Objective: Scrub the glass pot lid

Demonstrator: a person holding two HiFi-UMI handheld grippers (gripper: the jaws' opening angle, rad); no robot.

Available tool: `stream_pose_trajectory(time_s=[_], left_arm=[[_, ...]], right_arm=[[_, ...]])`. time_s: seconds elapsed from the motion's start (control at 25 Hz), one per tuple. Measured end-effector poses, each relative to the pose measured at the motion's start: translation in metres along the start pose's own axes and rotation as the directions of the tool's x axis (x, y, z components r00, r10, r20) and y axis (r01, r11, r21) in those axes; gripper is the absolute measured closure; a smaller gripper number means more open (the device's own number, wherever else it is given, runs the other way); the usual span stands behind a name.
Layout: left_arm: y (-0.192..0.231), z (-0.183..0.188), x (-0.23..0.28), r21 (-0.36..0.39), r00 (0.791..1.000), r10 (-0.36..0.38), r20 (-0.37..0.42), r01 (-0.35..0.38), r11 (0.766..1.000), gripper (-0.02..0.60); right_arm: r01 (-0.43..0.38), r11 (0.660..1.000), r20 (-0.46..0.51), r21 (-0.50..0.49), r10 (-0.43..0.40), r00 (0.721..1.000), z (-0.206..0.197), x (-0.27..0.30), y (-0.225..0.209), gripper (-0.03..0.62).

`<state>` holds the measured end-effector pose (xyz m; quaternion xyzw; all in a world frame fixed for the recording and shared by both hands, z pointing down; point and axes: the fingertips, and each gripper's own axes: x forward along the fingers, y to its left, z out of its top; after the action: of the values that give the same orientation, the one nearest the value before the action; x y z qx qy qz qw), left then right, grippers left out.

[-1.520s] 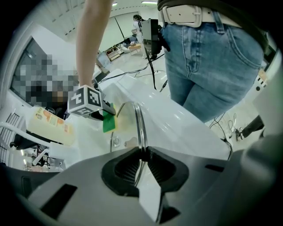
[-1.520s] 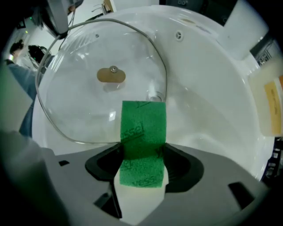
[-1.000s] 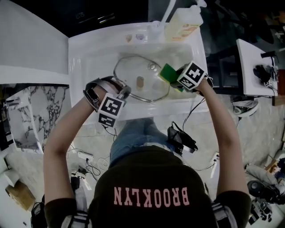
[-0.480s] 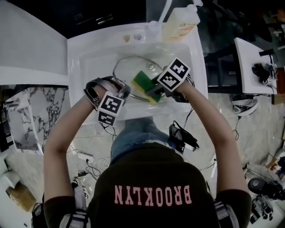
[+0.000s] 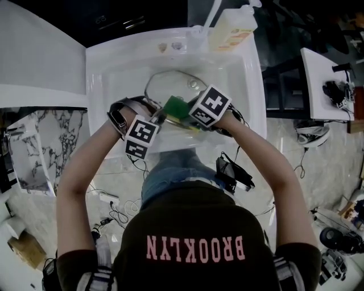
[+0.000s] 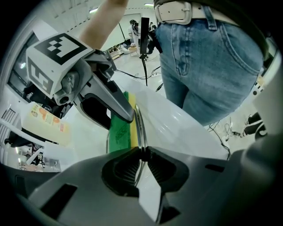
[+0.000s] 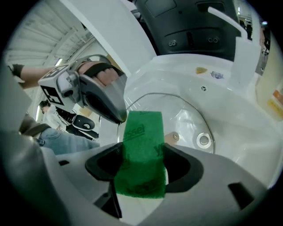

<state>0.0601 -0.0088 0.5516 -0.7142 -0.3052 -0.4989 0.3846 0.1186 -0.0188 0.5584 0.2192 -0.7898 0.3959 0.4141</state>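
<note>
Fingers of left gripper (image 6: pixel 141 153) pinch the rim of the glass pot lid (image 6: pixel 139 126), bracing it mid-frame in the sink (image 5: pixel 114 68) so it won't slide. Right gripper (image 7: pixel 141 164) clamps green sponge (image 7: pixel 142 141), set against the glass near that pinch. Soap bottle (image 5: pixel 230 28) and faucet (image 5: pixel 213 14) sit at top, clear. Left gripper likely limits the stroke.

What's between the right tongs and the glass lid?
A green sponge, clamped in the right tongs against the glass lid; the right gripper view shows it.
</note>
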Motion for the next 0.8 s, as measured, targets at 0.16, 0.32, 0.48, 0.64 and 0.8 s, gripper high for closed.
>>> stream_pose_trajectory(time_s=[0.16, 0.32, 0.48, 0.64, 0.8], left_arm=[[0.0, 0.001, 0.0, 0.0, 1.0, -0.005, 0.005, 0.005, 1.0, 0.531], [0.0, 0.001, 0.0, 0.0, 1.0, -0.01, 0.011, 0.01, 1.0, 0.531], [0.0, 0.001, -0.001, -0.002, 1.0, -0.01, 0.015, 0.01, 1.0, 0.531], [0.001, 0.002, -0.001, -0.001, 1.0, -0.013, 0.024, 0.013, 1.0, 0.531], [0.001, 0.002, -0.002, -0.001, 0.999, -0.015, 0.032, 0.015, 1.0, 0.531]], right_arm=[[-0.03, 0.999, -0.067, -0.045, 0.027, 0.997, -0.005, 0.003, -0.004, 0.321], [-0.093, 0.993, -0.182, -0.071, 0.079, 0.98, -0.016, 0.007, -0.013, 0.322], [-0.162, 0.985, -0.249, -0.059, 0.142, 0.958, -0.024, 0.011, -0.022, 0.322], [-0.187, 0.982, -0.3, -0.037, 0.168, 0.939, -0.032, 0.014, -0.034, 0.322], [-0.182, 0.983, -0.334, 0.0, 0.171, 0.927, -0.039, 0.019, -0.049, 0.322]])
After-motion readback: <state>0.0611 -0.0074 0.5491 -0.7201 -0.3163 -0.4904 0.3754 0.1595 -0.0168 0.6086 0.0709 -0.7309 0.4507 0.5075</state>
